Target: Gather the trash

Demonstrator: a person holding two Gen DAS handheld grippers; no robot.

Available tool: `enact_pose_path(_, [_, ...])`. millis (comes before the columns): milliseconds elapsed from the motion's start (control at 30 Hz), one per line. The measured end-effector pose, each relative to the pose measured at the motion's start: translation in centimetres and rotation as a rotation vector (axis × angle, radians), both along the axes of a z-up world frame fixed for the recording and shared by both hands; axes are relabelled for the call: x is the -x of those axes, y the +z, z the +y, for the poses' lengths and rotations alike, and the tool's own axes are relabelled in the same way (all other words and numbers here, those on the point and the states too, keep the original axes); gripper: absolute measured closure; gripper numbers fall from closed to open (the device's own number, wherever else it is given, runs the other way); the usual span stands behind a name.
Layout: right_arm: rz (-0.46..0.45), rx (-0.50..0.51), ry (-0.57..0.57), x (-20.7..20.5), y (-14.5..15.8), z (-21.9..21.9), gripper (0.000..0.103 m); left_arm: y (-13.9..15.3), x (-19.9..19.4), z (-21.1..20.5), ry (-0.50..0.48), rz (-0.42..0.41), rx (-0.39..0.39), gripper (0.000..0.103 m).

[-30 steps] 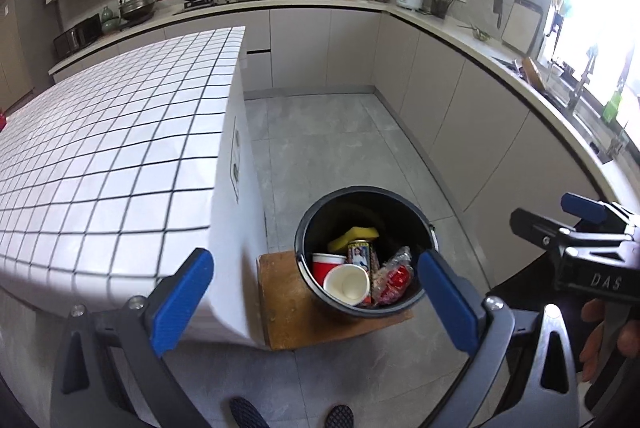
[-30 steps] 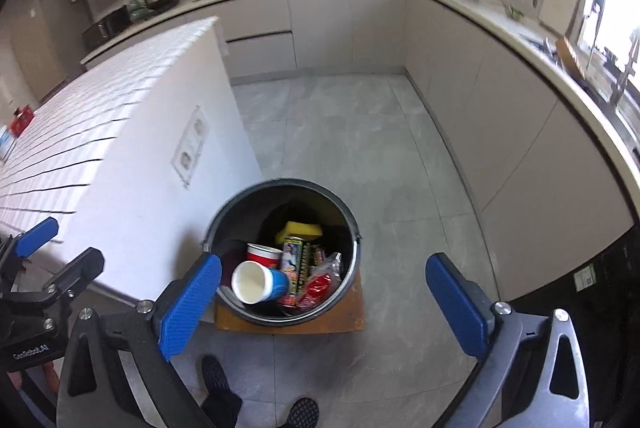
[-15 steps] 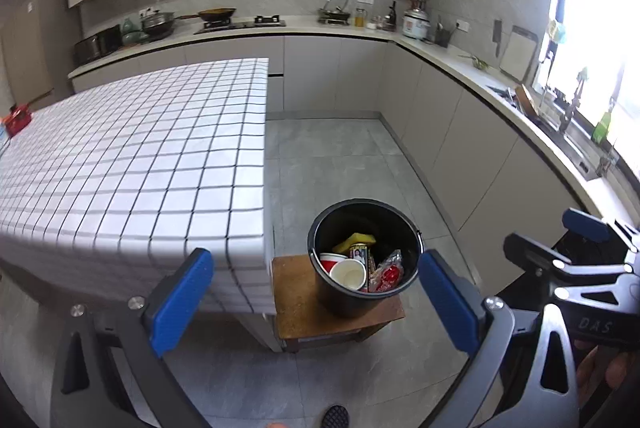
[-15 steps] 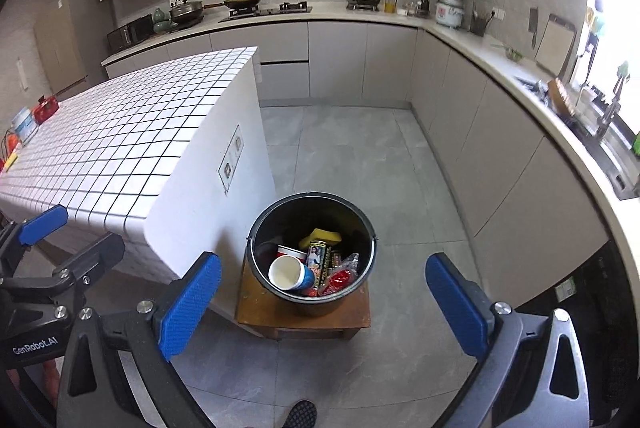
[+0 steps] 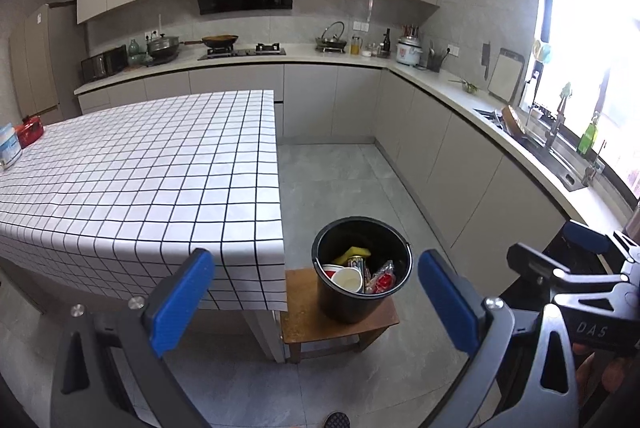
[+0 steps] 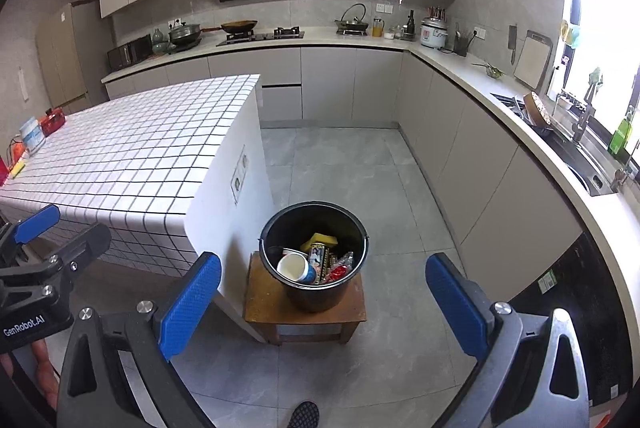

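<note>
Both grippers hang in the air above the kitchen floor, well apart from the black bucket (image 5: 362, 270) that holds the collected trash. The left gripper (image 5: 316, 302) has its blue pads spread wide with nothing between them, and the right gripper (image 6: 322, 306) is spread just as wide and equally empty. The bucket stands upright on a small wooden stool (image 6: 264, 302), which sits just beside the end of the desk (image 5: 140, 163) covered in a white cloth with a black grid. Inside the bucket lie a white paper cup (image 6: 295, 267) on its side, a yellow sponge (image 6: 322, 239) toward the back, a printed can (image 6: 320, 256) and a red wrapper (image 6: 340, 270), all piled together at the bottom. At the far left edge of the desk stand a red container (image 5: 30, 129) and a white-and-blue tub (image 5: 9, 145), well apart from the bucket.
</note>
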State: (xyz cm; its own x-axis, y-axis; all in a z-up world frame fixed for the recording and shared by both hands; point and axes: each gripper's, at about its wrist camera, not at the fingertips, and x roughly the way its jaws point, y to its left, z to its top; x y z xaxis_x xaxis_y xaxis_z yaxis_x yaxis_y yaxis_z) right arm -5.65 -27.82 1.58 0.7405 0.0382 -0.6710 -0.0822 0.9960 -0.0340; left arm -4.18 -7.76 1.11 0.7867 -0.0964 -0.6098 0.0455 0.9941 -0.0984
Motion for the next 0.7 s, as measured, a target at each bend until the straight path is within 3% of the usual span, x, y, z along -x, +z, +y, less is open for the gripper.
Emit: enact_pose_path(700, [-0.023,-0.012,0.003,0.29,0.89,0.27,0.000,0.42,0.45,0.23,0.000,-0.024,0.001,0.000])
